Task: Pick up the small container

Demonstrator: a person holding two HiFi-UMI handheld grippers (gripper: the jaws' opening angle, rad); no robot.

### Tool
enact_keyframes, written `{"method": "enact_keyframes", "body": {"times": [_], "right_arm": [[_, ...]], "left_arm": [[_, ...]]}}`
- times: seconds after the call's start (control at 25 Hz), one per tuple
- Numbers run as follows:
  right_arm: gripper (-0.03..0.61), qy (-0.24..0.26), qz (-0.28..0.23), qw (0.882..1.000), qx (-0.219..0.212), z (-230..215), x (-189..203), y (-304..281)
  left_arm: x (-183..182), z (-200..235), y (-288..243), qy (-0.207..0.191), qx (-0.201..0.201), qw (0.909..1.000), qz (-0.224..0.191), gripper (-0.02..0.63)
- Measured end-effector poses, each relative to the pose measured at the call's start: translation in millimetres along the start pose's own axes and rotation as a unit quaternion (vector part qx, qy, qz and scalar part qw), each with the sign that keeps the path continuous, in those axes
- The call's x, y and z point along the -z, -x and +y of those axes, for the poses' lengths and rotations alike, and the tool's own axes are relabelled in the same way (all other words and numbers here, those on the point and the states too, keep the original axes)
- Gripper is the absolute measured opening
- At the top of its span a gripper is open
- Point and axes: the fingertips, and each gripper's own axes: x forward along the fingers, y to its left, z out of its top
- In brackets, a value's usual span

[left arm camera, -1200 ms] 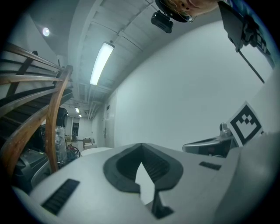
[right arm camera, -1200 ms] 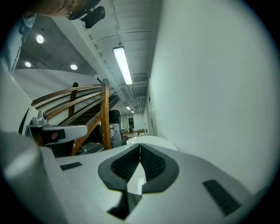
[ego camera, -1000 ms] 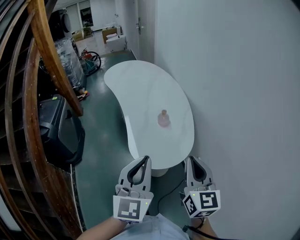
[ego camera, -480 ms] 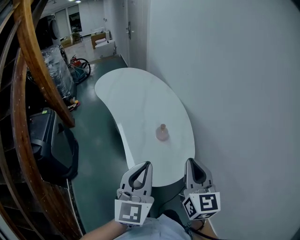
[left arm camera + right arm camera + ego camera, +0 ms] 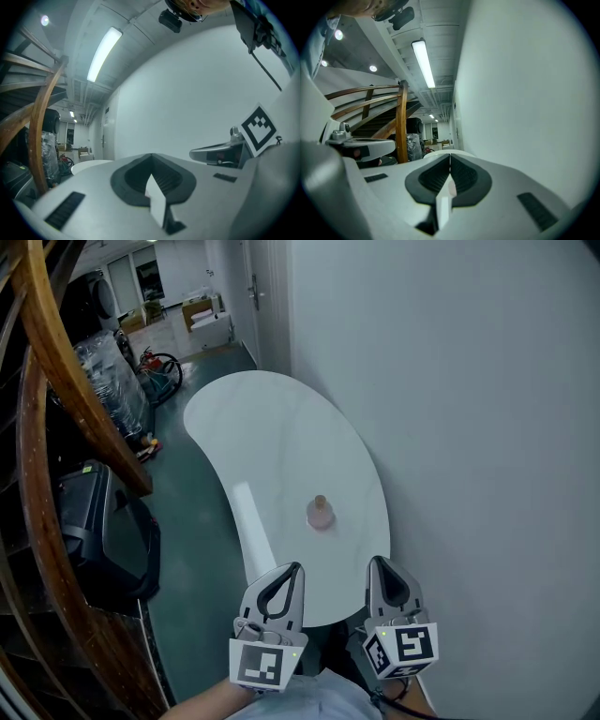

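A small pinkish container (image 5: 320,513) with a narrow tan top stands upright on the white kidney-shaped table (image 5: 272,427), toward its near end. My left gripper (image 5: 292,567) and right gripper (image 5: 378,562) are held side by side below the table's near edge, well short of the container. Both have their jaws pressed together with nothing between them. In the left gripper view the jaws (image 5: 151,156) meet in a closed point, and the right gripper (image 5: 220,152) shows beside it. In the right gripper view the jaws (image 5: 450,157) also meet, with the table edge just beyond.
A white wall (image 5: 450,409) runs along the table's right side. A curved wooden stair rail (image 5: 56,362) rises at the left, with a black case (image 5: 94,521) on the green floor below it. Wrapped goods and boxes (image 5: 103,371) stand farther back.
The view has drawn closer to the table; the container now sits lower in the head view and nearer the grippers. Both grippers stay shut and side by side.
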Motion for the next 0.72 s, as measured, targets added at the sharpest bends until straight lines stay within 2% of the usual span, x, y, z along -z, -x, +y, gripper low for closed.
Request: {"method": "enact_keyframes", "body": {"times": [0.32, 0.72], "right_arm": [[0.002, -0.021, -0.001, 0.998, -0.066, -26.6, -1.3, -52.3], [0.002, -0.024, -0.006, 0.986, -0.165, -41.5, -13.0, -98.9]], "left_arm": [[-0.5, -3.9, -55.5, -0.027, -0.036, 0.9989, 0.015, 0.0], [-8.7, -8.4, -90.5, -0.052, -0.114, 0.9918, 0.026, 0.0]]}}
